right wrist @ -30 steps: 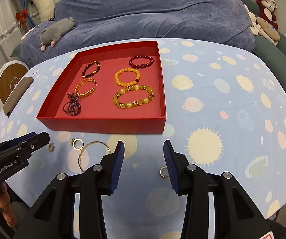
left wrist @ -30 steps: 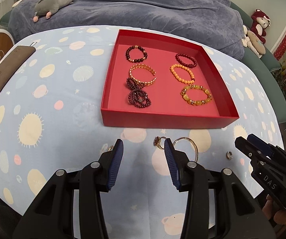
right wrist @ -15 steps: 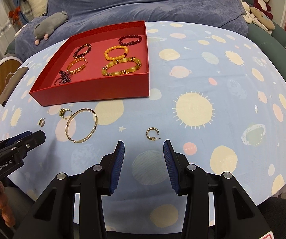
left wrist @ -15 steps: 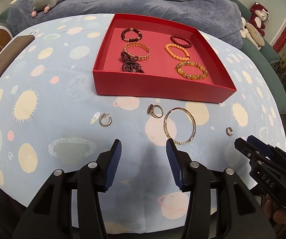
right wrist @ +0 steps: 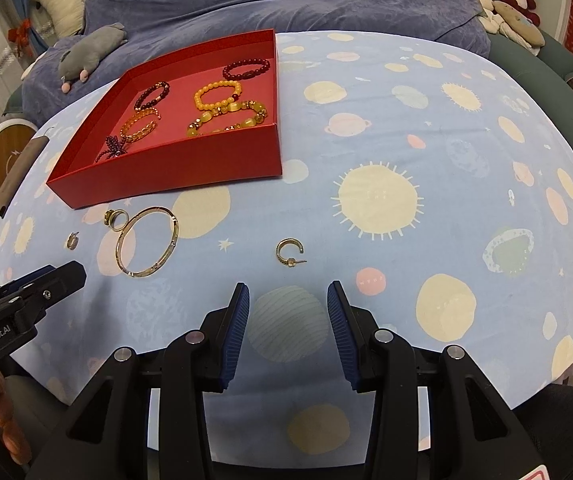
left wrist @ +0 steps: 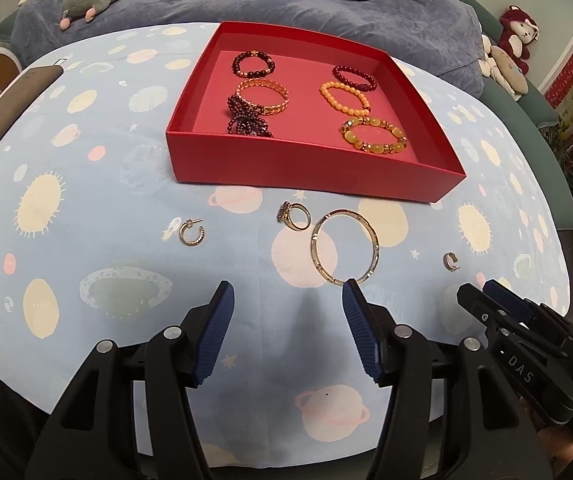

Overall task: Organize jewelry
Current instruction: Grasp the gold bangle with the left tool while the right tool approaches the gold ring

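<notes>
Both tongs released, empty: left tongs (left wrist: pixel 284 294) just opening wider, low centre; right tongs (right wrist: pixel 288 294) likewise low centre. Bangle (left wrist: pixel 345 251), ring (left wrist: pixel 295 216), hoop earrings (right wrist: pixel 289 253) loose on desk (right wrist: pixel 426 128) below red tray (left wrist: pixel 310 162). Risk: thin, flat pieces skidding or pinching cloth instead.
</notes>
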A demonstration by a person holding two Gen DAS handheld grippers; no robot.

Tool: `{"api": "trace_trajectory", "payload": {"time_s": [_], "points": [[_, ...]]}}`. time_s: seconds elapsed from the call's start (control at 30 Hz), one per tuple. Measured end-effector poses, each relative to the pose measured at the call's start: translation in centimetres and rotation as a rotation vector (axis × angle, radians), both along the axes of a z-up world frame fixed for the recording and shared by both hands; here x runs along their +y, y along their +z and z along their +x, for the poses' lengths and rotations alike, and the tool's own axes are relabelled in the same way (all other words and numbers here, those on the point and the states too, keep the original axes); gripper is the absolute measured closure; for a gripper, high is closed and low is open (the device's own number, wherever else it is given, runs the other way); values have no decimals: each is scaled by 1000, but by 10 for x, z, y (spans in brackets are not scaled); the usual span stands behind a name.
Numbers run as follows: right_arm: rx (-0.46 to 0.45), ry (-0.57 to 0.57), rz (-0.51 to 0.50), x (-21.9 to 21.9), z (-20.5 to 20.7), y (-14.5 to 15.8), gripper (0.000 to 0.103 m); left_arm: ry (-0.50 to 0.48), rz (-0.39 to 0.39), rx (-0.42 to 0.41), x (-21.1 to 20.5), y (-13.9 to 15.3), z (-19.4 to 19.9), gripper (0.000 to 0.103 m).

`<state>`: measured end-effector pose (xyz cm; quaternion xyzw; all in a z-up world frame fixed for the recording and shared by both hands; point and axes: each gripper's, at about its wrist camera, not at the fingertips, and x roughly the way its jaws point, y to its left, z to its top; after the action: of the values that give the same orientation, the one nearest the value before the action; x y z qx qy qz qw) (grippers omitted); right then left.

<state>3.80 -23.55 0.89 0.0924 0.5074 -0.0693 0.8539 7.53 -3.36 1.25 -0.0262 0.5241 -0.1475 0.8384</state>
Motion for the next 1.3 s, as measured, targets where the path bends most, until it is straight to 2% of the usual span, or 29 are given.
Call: {"api": "trace_trajectory", "payload": {"time_s": [0.17,0.43,0.57,0.7,0.83,0.93,1.07,1.3], "points": [[-1,-2,7,-1,2,0,63,-26,14,-17,-18,-3,3,40],[3,-14,17,-7,9,-2,63,-58,58,-9,-44,-20,13,40],[1,-6,23,-8,15,-2,63,-59,99,-40,-49,-25,17,40],[-5,-8,28,-9,21,-1,63,-69,104,-52,-55,-24,18,40],[-3,-12,25,-12,26,-3,63,-75,134,-71,-61,-27,18,37],[0,-14,27,-13,27,-4,63,-87,181,-94,-67,-29,18,39],[-3,-12,28,-12,27,-4,63,-96,201,-125,-61,-28,12,51],[-6,-5,29,-8,23,-2,63,-109,182,-121,-40,-27,-2,51]]}}
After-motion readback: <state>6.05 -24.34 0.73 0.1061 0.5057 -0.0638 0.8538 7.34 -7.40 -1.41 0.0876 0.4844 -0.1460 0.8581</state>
